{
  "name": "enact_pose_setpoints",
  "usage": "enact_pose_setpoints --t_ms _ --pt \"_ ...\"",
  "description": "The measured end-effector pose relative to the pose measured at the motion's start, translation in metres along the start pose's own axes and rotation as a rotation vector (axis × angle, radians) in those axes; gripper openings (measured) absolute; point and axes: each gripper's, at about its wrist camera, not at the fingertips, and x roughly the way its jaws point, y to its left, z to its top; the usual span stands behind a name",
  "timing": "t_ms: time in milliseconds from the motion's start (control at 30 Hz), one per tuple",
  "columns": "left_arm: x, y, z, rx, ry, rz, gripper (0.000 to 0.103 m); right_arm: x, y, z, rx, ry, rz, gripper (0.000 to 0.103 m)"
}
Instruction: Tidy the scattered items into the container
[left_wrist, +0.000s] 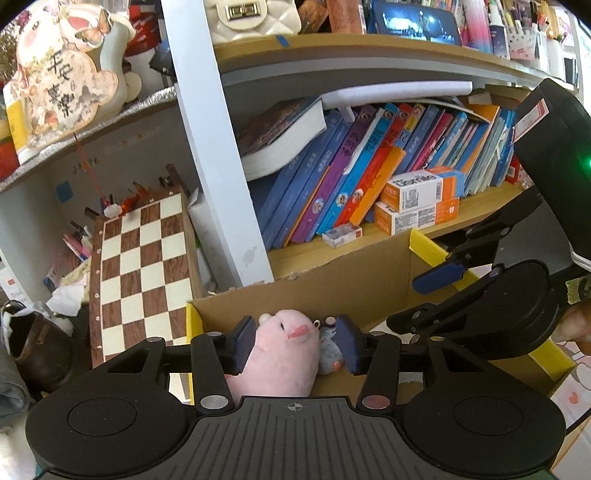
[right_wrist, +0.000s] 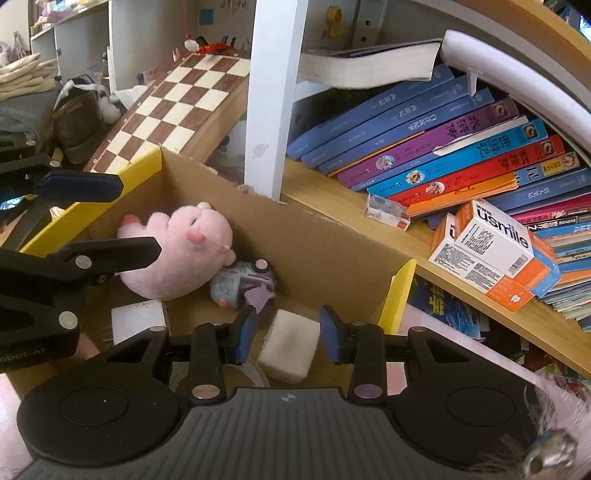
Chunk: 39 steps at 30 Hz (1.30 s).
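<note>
Our right hand-held gripper (right_wrist: 283, 338) hangs released over the white block (right_wrist: 290, 345) in the cardboard box (right_wrist: 332, 251); we lift out gently.

Home kid's rm: shelf of kids' books (right_wrist: 436, 147), chessboard (left_wrist: 144, 277), plush pig (right_wrist: 177, 251), clutter.

Chessboard (left_wrist: 144, 273), brown/cream squares, leans tilted vs. the wall at left; brown boot (right_wrist: 79, 125) sits near its low end. White post (left_wrist: 218, 155) stands btw. board and wooden shelf (right_wrist: 332, 206). On shelf: row of books (right_wrist: 436, 147) slanting over, blue, purple, red, orange spines; thick book (left_wrist: 280, 136) laid on top of them. Two orange-white boxes (right_wrist: 495, 254) stacked in front of the books, small card pack (right_wrist: 388, 212) just beside. Upper shelf: cream quilted bag (left_wrist: 255, 16), paper ornament w/ butterflies (left_wrist: 59, 85).
</note>
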Motion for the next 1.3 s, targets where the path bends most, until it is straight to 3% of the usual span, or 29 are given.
enact_pose_setpoints --t_ms 500,667,1100,1300 --pt "-0.061 -0.01 -0.003 -0.032 -0.056 0.005 0.067 -0.076 0.002 -0.015 0.073 -0.108 0.003 0.049" --pt "-0.078 -0.019 -0.012 -0.036 -0.048 -0.001 0.068 -0.1 0.001 -0.031 0.112 -0.126 -0.002 0.052" --pt "-0.105 -0.041 -0.035 -0.029 -0.016 0.008 0.076 -0.129 0.0 -0.083 0.162 -0.091 -0.035 0.055" --pt "-0.113 -0.043 -0.044 -0.096 -0.003 0.023 0.084 -0.141 -0.002 -0.103 0.213 -0.09 -0.049 0.062"
